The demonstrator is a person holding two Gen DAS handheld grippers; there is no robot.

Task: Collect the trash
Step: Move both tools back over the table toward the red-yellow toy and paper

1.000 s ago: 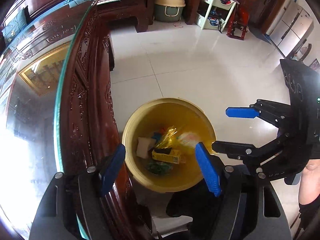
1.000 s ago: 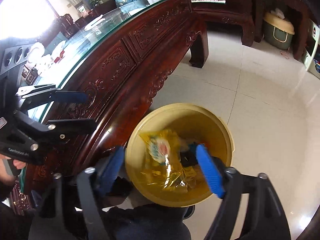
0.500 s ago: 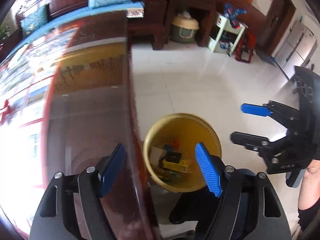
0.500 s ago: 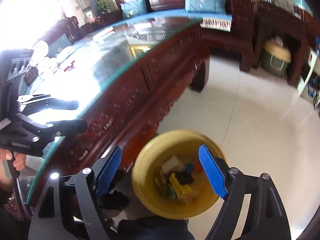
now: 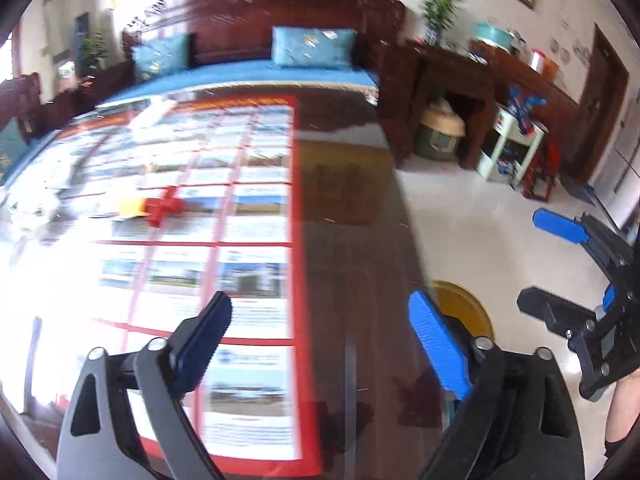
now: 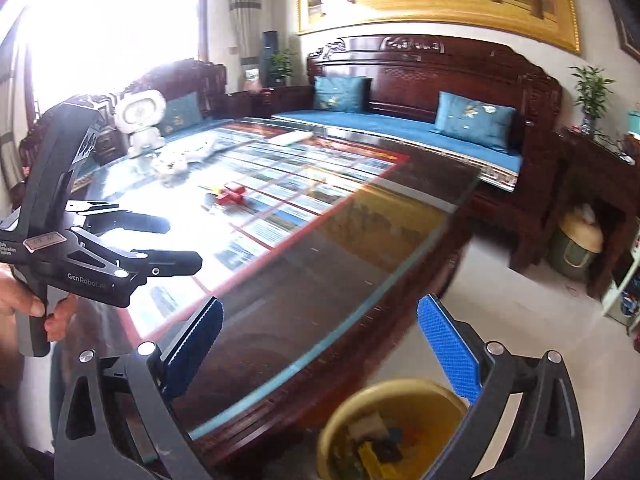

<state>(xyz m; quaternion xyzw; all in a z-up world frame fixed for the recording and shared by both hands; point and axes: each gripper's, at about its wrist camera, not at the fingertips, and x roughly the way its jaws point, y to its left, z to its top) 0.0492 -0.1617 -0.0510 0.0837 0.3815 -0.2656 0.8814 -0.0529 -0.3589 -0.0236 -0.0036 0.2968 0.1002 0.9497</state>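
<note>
1. Tongs first: my left gripper (image 5: 326, 344) is spread wide with nothing between its blue pads, and it hangs over the glass-topped table (image 5: 344, 280).
2. My right gripper (image 6: 320, 354) is spread just as wide and holds nothing. I see it in the left view at the right edge, out over the tiled floor (image 5: 480, 220).
3. I see the yellow trash bin (image 6: 396, 428) on the floor just beside the table's edge, low in the right view. Mixed trash (image 6: 376, 446) lies inside it: white, yellow and dark scraps, too blurred for me to name.
4. In the left view only a slice of the bin's rim shows past the table edge, beside my right-hand pad (image 5: 438, 350).
5. On the tabletop, well apart from both grippers, I make out a red item (image 6: 232, 194) with a yellow piece (image 6: 215, 188) touching it.
6. Further back on the glass sit a pile of white things (image 6: 180, 158) and a white robot-shaped figure (image 6: 141, 122).
7. A sofa with blue cushions (image 6: 472, 126) stands behind the table.
</note>
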